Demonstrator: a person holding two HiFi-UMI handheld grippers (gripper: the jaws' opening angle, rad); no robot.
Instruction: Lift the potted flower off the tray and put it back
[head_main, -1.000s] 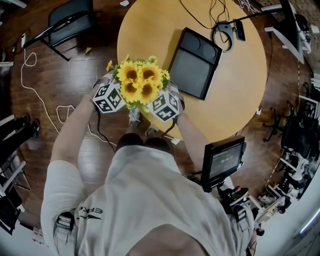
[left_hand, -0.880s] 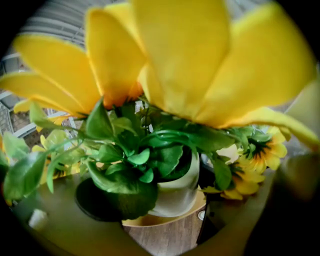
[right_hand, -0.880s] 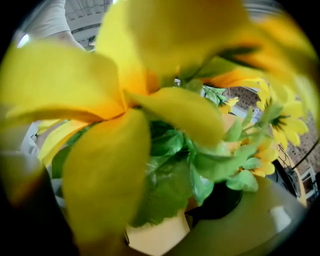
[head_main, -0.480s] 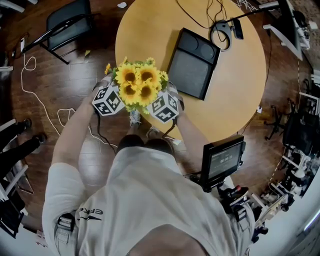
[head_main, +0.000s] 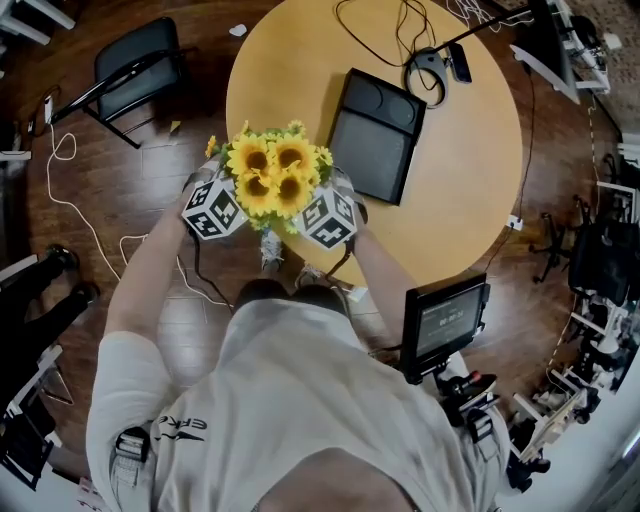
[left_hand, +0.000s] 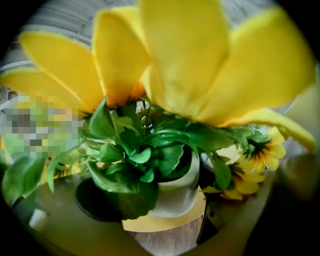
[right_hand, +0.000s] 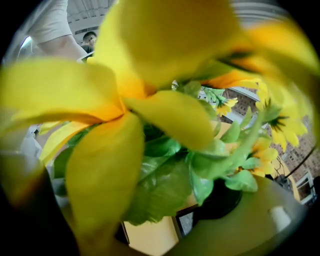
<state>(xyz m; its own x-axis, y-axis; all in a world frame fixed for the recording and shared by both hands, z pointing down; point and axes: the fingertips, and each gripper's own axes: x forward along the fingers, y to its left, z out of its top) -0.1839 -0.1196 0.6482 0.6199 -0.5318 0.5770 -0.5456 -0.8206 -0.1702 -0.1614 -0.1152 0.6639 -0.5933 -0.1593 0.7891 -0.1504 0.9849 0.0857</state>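
Nothing has moved: potted flower (head_main: 270, 172) aloft past the near edge of the table (head_main: 460, 200), left gripper (head_main: 228, 203) clamping it, right gripper (head_main: 318, 212) spread wide, hold leaf-hidden; next, back onto the tray (head_main: 375, 135).

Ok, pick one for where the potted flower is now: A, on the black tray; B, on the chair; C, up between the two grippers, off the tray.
C: the potted flower sits between the left gripper and the right gripper at the edge of the table, and the black tray lies bare.
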